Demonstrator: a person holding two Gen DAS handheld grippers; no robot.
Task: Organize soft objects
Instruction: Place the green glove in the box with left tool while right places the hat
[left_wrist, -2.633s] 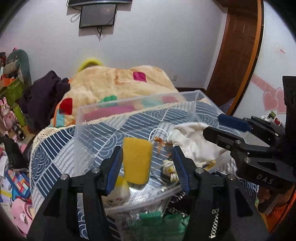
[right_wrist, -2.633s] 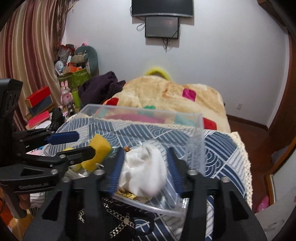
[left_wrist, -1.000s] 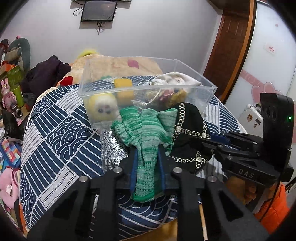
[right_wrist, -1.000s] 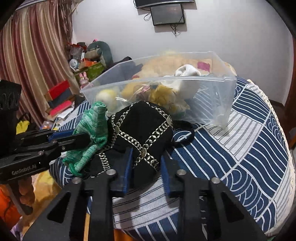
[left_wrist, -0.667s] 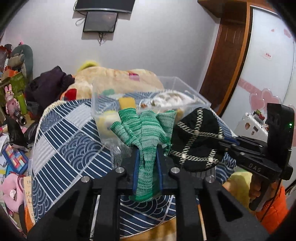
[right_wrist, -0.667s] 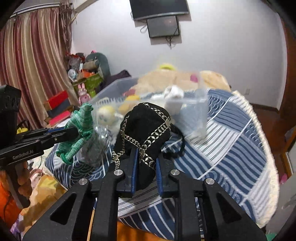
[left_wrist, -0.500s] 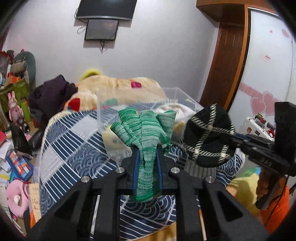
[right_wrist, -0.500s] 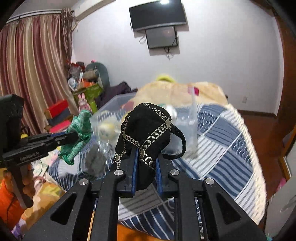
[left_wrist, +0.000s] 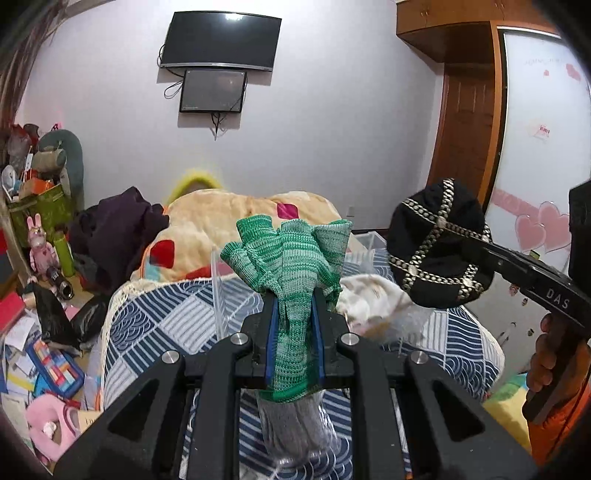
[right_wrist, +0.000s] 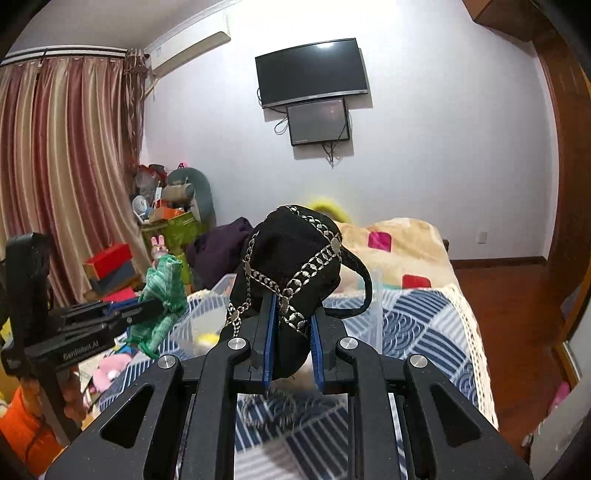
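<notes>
My left claw (left_wrist: 294, 332) is clamped on the green glove (left_wrist: 291, 266), pinched low at the cuff, held up over the bed (left_wrist: 159, 325). My right claw (right_wrist: 287, 332) grips the black cap (right_wrist: 291, 251) at its lower edge. Both look light and floppy, no fragility; the cap's chain trim could snag. Low bunched-fabric grips look secure. Clear bin (left_wrist: 221, 295) sits just ahead.

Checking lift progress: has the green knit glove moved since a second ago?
Yes. The green knit glove, clamped in the left gripper, has risen from beside the clear bin to above it.
</notes>
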